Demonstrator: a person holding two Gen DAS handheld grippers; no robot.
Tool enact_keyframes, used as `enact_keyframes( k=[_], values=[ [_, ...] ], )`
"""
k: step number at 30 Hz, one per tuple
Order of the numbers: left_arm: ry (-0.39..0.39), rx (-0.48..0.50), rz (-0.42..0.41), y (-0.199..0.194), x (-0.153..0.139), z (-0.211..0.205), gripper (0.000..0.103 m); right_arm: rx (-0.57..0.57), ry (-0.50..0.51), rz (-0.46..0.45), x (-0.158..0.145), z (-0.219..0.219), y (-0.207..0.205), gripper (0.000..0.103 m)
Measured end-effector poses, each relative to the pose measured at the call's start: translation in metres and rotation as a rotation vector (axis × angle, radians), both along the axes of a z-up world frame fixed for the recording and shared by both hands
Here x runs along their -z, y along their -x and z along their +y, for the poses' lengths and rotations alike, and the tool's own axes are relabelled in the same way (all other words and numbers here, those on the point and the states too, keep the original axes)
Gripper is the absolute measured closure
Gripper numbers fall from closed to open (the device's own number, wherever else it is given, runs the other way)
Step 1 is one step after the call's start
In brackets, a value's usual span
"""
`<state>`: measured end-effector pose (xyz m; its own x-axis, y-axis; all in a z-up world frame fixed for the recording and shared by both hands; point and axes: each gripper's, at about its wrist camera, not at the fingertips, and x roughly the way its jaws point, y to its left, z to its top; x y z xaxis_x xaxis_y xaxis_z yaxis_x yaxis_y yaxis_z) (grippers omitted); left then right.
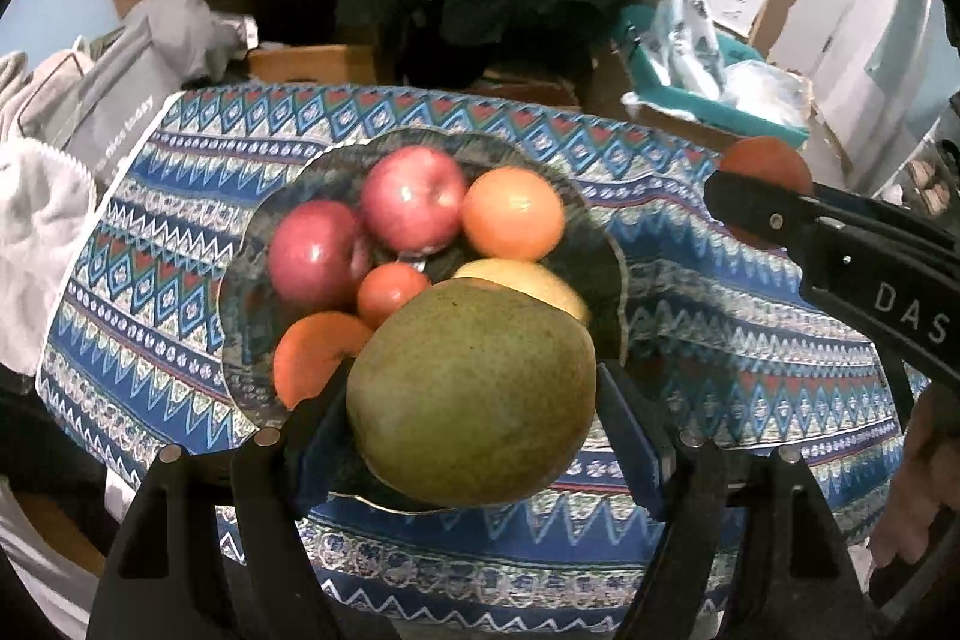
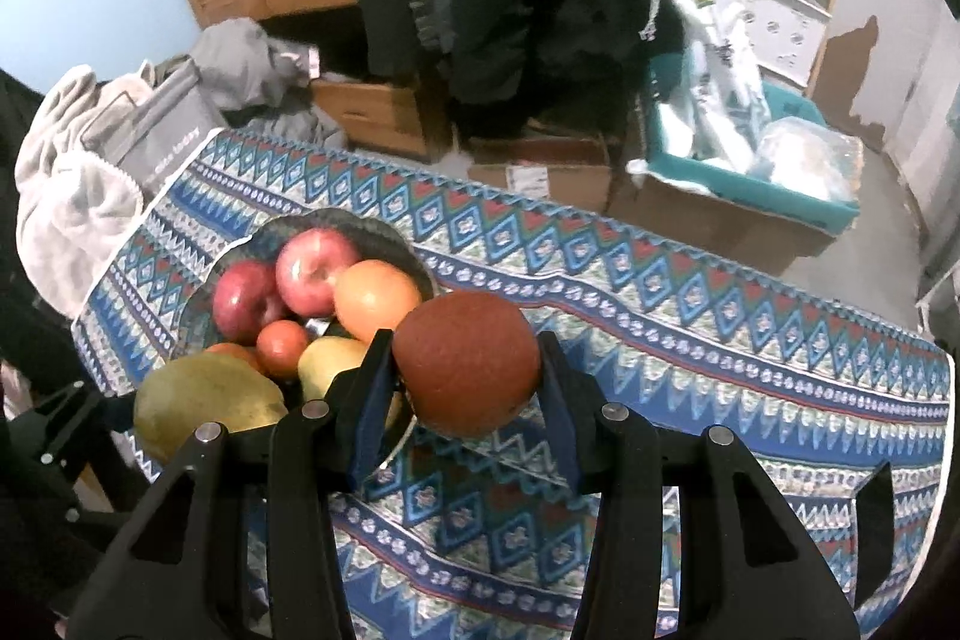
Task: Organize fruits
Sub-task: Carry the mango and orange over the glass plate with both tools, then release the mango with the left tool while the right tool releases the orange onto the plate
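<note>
The left tongs [image 1: 474, 436] clamp a large green mango [image 1: 474, 394], carried just over the near rim of the dark fruit bowl [image 1: 240, 292], its long axis running across the jaws. The right tongs [image 2: 465, 370] grip a reddish-brown round fruit [image 2: 468, 361] beside the bowl's right edge, above the patterned desk cloth [image 2: 720, 370]. Apples, oranges and a yellow fruit already fill the bowl, so the left hand looks nearer to a drop.

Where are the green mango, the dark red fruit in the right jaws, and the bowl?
green mango [image 1: 471, 394], left wrist view, middle of its skin
dark red fruit [image 2: 467, 361], right wrist view, centre of its front face
bowl [image 1: 606, 250], left wrist view, bare right rim
</note>
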<state>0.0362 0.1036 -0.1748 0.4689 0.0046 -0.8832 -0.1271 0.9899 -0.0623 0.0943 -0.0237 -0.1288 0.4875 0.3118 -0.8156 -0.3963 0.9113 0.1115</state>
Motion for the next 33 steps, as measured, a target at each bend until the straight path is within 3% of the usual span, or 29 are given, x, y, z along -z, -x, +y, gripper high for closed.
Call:
enact_keyframes(
  k=[9,14,17,21,33],
  values=[
    [0.017,-0.022,0.082,-0.007,0.025,0.013,0.024,-0.030,0.042,0.028,0.014,0.021,0.001,0.058],
    [0.042,-0.046,0.176,-0.013,0.050,0.019,0.025,-0.039,0.062,0.034,0.019,0.027,0.001,0.058],
    [0.034,-0.051,0.133,-0.011,0.042,0.023,0.028,-0.041,0.068,0.037,0.021,0.030,0.000,0.058],
    [0.015,-0.043,0.071,-0.009,0.022,0.024,0.017,-0.042,0.072,0.038,0.022,0.033,-0.001,0.058],
    [0.004,-0.146,0.022,-0.006,0.007,0.060,0.017,-0.067,0.066,0.043,0.025,0.053,-0.004,0.058]
  ],
)
